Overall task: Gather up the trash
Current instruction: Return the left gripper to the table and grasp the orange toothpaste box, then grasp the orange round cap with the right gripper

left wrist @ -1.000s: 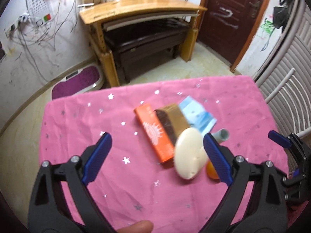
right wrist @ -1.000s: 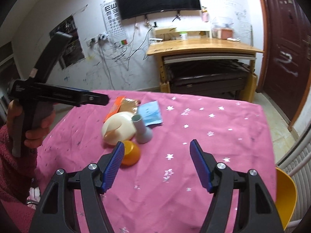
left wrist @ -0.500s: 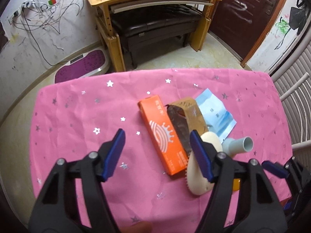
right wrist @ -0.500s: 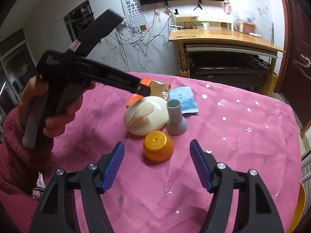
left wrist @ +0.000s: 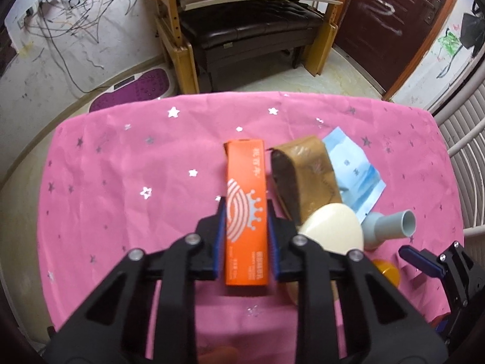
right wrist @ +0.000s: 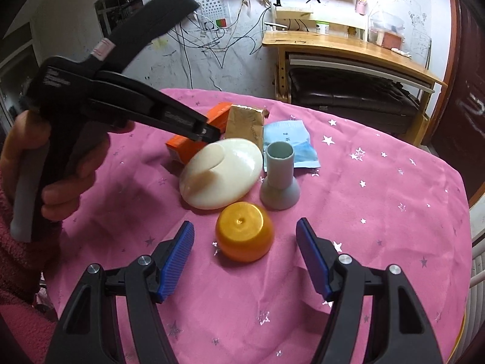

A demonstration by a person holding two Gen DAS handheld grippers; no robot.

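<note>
The fingers of the left gripper [left wrist: 246, 236] have just been closing and now press on both long sides of the orange box [left wrist: 246, 209], near its closer end, with the far end sticking out ahead of the fingertips. The grip across the narrow width looks chosen because the box is long and flat, so the 2 pads meet parallel faces. Whether the box has left the pink worktop [left wrist: 121, 200] I cannot tell.

The fingers of the right gripper [right wrist: 245, 256] stand wide, with nothing between them; the orange cap [right wrist: 245, 233] sits just ahead of the fingertips, centred in the gap, which suggests it is the next piece lined up.

Beyond the cap lie the cream oval lid [right wrist: 222, 177] and the grey funnel-shaped tube [right wrist: 280, 179], upright on its wider end. Further ahead are the brown packet [right wrist: 246, 126] and the blue sachet [right wrist: 289, 144], just right of the held box as the left fingers see them.

In the right view the left gripper's black body covers most of the orange box. The lid hides the brown packet's near end and part of the cap in the left view. No bin or bag for the trash shows anywhere.
</note>
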